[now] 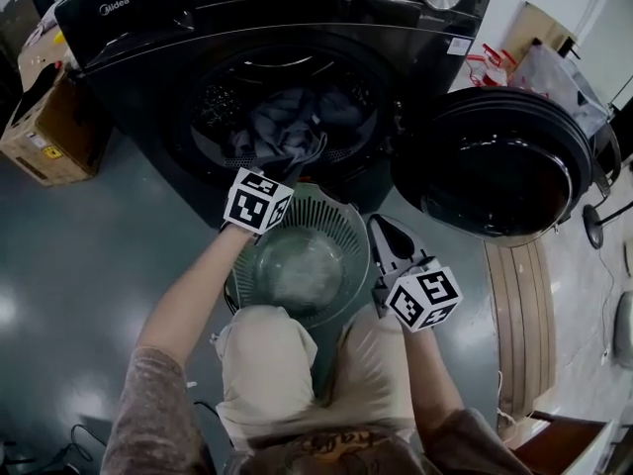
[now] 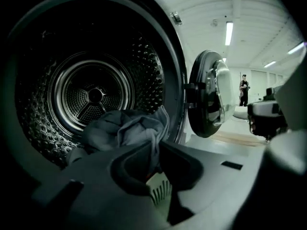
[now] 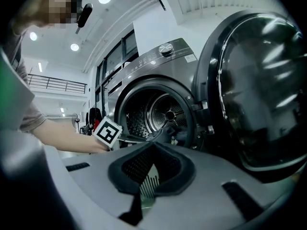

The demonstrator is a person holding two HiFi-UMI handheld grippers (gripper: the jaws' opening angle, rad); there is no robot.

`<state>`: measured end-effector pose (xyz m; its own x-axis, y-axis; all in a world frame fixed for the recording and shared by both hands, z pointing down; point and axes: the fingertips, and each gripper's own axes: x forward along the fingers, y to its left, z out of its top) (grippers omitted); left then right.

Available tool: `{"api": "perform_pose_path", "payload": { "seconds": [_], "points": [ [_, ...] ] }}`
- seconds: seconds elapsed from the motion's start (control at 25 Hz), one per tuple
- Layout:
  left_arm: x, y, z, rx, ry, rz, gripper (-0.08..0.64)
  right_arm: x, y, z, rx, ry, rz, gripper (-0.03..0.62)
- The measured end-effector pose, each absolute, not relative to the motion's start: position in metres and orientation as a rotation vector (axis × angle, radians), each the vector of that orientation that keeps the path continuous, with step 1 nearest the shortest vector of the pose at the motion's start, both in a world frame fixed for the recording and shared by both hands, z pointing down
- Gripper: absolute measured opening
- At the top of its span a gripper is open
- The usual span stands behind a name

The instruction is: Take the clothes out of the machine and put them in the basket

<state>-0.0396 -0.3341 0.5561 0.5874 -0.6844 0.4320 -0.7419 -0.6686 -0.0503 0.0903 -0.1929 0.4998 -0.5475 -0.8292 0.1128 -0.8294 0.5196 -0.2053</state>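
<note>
washer (image 1: 138, 38) reading black | drum (image 2: 91, 95) showing silver, dotted hole pattern | garment (image 2: 124, 128) between left gripper (image 2: 156, 150) fingers (image 2: 127, 164) showing grey-blue | basket (image 1: 341, 214) under fingers showing pale green, slatted | marker cubes (image 1: 257, 202) showing black-white squares

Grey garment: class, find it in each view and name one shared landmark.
Head view: grey garment top centre, spilling from the drum.
Left gripper view: garment lower centre, pinched by the left gripper.
Right gripper view: garment centre, at the drum's lip.
Shared landmark: the open door.
</note>
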Motion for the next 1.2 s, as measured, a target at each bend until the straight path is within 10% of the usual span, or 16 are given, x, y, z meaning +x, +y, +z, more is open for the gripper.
{"api": "perform_pose_path", "payload": {
  "seconds": [0.76, 0.92, 1.2],
  "points": [
    [-0.010, -0.173, 0.505, 2.798, -0.846, 0.583, 0.054, 0.078, -0.199, 0.475, 1.411, -2.834, 0.296, -0.003],
    [-0.019, -0.191, 0.498, 2.796, -1.009, 0.521, 0.289, 0.077, -0.196, 0.477, 1.405, -2.836, 0.302, -0.003],
    [-0.036, -0.261, 0.513, 2.739, -1.235, 0.534, 0.387, 0.085, -0.192, 0.479, 1.431, -2.823, 0.318, -0.003]
  ]
}}
